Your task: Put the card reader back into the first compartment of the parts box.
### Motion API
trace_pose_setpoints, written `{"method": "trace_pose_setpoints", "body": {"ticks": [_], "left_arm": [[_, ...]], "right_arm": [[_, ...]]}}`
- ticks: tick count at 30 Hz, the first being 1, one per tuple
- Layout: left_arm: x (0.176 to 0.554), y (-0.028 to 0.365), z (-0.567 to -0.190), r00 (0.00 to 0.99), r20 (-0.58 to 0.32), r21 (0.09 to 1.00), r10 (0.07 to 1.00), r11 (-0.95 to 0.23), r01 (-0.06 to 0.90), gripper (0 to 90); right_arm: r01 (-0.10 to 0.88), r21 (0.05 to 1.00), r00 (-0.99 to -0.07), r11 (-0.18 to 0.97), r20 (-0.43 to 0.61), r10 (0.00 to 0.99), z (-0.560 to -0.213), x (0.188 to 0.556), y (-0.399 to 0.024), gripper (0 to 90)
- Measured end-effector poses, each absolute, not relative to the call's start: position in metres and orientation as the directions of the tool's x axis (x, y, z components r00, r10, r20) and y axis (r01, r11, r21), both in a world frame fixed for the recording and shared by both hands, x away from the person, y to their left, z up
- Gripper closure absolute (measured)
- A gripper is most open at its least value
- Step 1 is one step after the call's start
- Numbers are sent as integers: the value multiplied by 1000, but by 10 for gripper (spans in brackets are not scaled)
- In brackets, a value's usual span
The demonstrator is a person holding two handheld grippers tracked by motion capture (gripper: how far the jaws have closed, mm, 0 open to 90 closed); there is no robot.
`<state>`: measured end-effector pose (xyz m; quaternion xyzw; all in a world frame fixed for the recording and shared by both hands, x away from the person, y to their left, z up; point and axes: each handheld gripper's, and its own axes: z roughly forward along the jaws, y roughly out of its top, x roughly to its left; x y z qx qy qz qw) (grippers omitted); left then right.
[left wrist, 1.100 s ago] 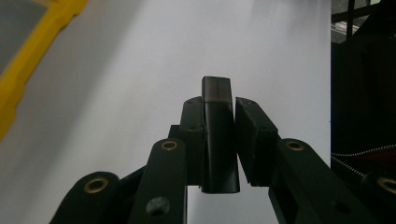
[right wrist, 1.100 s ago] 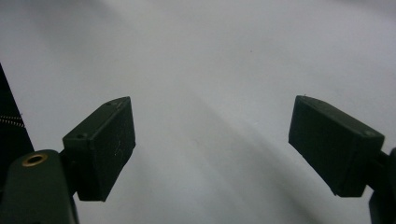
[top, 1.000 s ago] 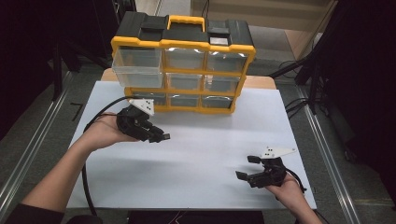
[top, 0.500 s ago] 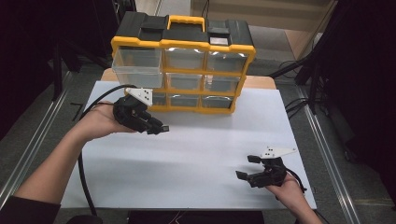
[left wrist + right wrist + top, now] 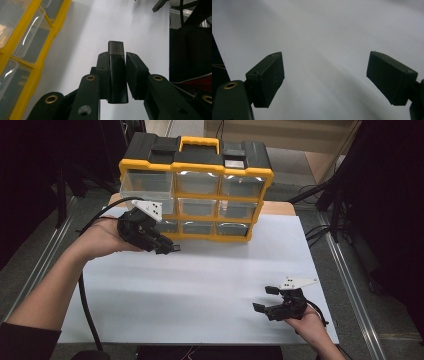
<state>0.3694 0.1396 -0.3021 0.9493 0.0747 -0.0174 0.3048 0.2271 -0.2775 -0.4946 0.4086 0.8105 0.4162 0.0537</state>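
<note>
- Drawer cabinet, yellow-framed, stands at the worktop's far edge, just beyond the left gripper.
- Left fingers clamp a small black block, its long axis along them.
- Right gripper rests well apart, fingers wide, empty.

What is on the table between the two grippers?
Nothing. In the high view, bare white table stretches from the left gripper, shut on a small black block, to the open right gripper.
</note>
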Motion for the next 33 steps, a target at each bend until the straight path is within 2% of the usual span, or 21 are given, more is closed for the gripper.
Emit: {"method": "trace_pose_setpoints", "body": {"ticks": [15, 33], "left_arm": [[376, 135, -269, 993, -64, 574, 100, -810, 119, 751], [385, 140, -235, 991, -52, 572, 122, -810, 130, 751]], "right_arm": [[621, 718, -658, 316, 258, 707, -495, 227, -278, 130], [623, 717, -656, 314, 260, 708, -495, 227, -278, 130]]}}
